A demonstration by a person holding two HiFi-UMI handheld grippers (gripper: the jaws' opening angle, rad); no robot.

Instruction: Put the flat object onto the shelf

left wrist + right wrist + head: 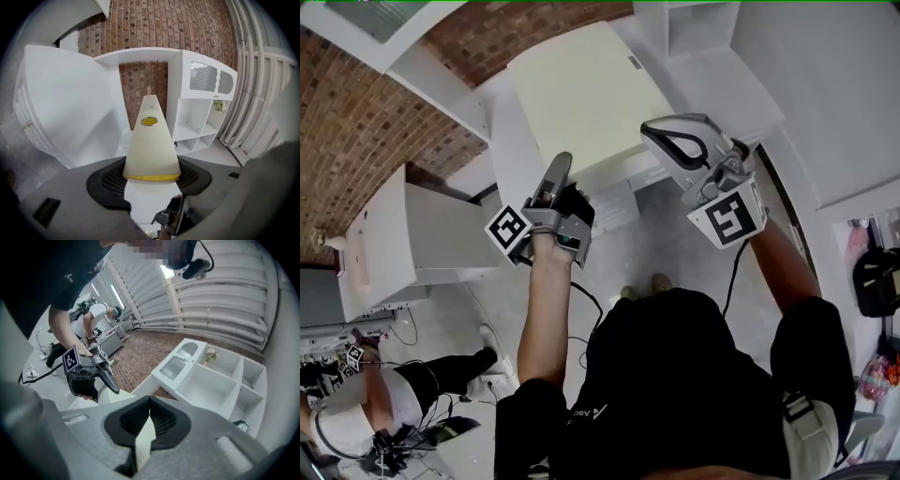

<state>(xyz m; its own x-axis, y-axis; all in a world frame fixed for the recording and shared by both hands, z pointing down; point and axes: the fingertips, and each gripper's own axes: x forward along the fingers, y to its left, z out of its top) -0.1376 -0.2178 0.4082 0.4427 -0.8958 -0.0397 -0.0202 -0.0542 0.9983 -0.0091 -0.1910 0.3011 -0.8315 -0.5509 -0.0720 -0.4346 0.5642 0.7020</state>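
Brick wall at the back, white shelf unit against it, pale floor underfoot. Far left, low in the head view: a second person crouched among cables, well apart from the work. Left gripper raised in front of the body, jaws set on the near left edge of the flat board. In the left gripper view the cream board runs forward from between the two dark pads, its yellow end close to the camera and pads against either side: holding, not loose. The board is off the ground, spanning between the two tools and held out towards the shelf unit. Right gripper is on the board's near right edge. In its own view the jaws are nearly together, pinched on a thin cream sliver of the board, with the left gripper visible across from it. Open compartments of the shelf unit lie ahead and to the right, and no view shows the board touching them. Progress, as I judge it: pick-up done, two-handed carry under way. What remains is bringing the board to a shelf, levelling it, setting it down and opening both grips. Which shelf is meant, I cannot tell.
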